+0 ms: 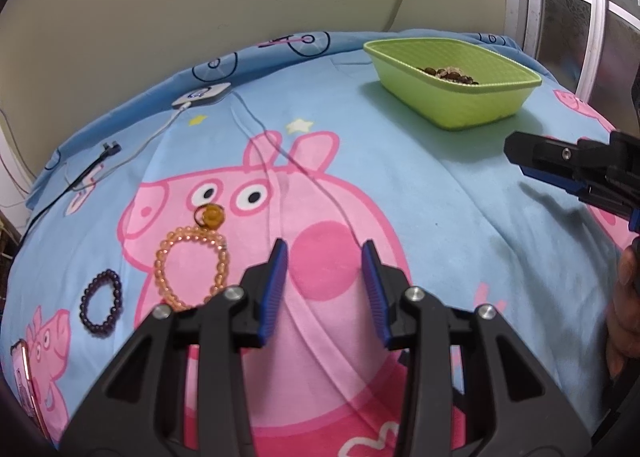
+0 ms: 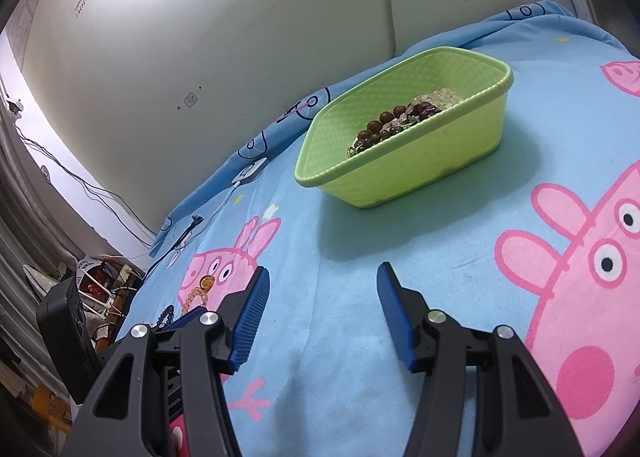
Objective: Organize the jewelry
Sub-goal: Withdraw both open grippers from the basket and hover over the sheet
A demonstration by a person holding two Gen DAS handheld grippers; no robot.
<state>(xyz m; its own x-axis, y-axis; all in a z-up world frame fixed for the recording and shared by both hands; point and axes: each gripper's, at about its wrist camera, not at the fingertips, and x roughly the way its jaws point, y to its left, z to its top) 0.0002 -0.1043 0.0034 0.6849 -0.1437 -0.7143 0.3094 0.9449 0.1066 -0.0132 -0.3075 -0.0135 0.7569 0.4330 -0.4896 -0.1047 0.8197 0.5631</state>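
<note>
The left gripper point(image 1: 325, 253) stands open with nothing between its blue pads, hanging over the pink cartoon pig printed on the bed sheet point(image 1: 400, 185). The right gripper point(image 2: 320, 281) is open and empty too, held over bare blue sheet and pointing towards the green basket point(image 2: 404, 173).

Taking the green basket as the landmark: it sits at the far side of the bed near the wall, and it already holds a small heap of jewelry, dark brown beads mixed with clear or pale ones. The rest of its floor looks free. Well apart from the basket, on the near left part of the sheet and just beside the left gripper's left finger, lies an amber bead bracelet point(image 1: 192, 269) with a larger amber charm point(image 1: 212, 215) at its far end. Further from the basket again, just left of the amber one, lies a dark purple bead bracelet point(image 1: 101, 301). Neither is touched by a gripper.

Both bracelets look light and limp: strung beads that will sag and swing once lifted. The round beads are probably slick, and the soft sheet will give under the pads. The surest hold seems to be a pinch across one side of the loop, squeezing the strand rather than a single bead; the amber charm may drag that end down. A white charger puck with its cable point(image 1: 202, 95) lies left of the basket, near the wall.
</note>
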